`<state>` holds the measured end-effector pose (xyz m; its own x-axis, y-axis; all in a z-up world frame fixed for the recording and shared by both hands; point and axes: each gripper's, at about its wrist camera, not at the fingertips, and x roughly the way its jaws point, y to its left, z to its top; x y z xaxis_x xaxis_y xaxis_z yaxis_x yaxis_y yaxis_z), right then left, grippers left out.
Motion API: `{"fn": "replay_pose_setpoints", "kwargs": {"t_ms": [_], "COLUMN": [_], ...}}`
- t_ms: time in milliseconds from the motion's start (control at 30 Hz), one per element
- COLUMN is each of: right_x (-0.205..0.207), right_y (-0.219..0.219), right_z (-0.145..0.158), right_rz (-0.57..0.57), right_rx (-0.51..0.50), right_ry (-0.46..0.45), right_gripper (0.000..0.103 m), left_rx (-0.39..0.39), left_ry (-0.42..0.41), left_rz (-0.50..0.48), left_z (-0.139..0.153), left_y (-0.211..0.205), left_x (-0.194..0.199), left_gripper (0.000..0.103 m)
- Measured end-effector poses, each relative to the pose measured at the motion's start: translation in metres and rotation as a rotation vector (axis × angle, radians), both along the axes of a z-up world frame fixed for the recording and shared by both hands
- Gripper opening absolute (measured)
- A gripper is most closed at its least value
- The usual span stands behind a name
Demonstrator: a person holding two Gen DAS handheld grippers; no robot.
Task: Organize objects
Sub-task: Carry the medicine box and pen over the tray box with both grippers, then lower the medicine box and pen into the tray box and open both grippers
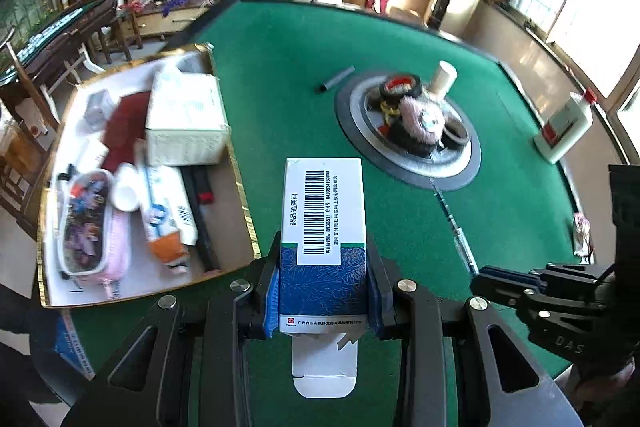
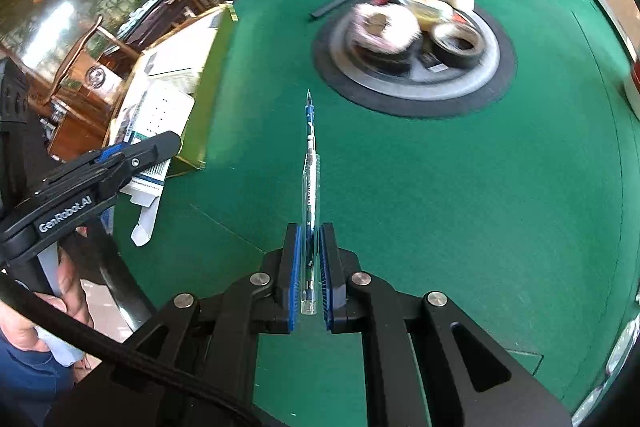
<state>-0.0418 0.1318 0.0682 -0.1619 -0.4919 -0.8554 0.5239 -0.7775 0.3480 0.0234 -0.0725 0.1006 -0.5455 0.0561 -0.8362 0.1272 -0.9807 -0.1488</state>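
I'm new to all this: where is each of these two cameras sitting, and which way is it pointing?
Left wrist view: sits on the left gripper, looking along its jaws shut on a blue-and-white medicine box; the right gripper shows at right.
Right wrist view: sits on the right gripper, jaws shut on a clear blue pen; the left gripper shows at left.
Both share the green felt table and gold-edged tray.

Both wrist views are looking forward and down from close above the green felt bench (image 1: 280, 75), sharing its round grey centre disc (image 1: 452, 163) at upper right.
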Motion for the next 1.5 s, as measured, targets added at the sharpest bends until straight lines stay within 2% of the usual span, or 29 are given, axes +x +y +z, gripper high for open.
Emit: {"fn": "replay_pose_setpoints", "kwargs": {"t_ms": [333,600,800,1100,1500], "right_x": [0.004,0.003,-0.005,-0.032,-0.06], "right_y": [-0.067,-0.138,-0.195,-0.27,-0.319], "right_z": [0.023,0.036,0.036,0.016,-0.011], "right_rz": [0.122,0.224,0.268,0.283,0.251], "right_rx": [-0.02,-0.044,-0.047,-0.027,0.04], "right_ry": [0.036,0.048,0.025,-0.025,-0.046], "right_gripper": [0.007,0.007,0.007,0.007,0.007], "left_rx": [0.067,0.073,0.091,0.065,0.088], "left_ry": [0.065,0.073,0.025,-0.031,-0.11], "left_rz": [0.147,0.265,0.317,0.35,0.384], "left_z": [0.026,0.026,0.007,-0.014,-0.049], "left_y": [-0.076,-0.149,-0.201,-0.244,-0.274], "left_x": [0.02,0.021,0.005,-0.023,-0.051], "left_gripper": [0.029,0.029,0.029,0.029,0.029]}}
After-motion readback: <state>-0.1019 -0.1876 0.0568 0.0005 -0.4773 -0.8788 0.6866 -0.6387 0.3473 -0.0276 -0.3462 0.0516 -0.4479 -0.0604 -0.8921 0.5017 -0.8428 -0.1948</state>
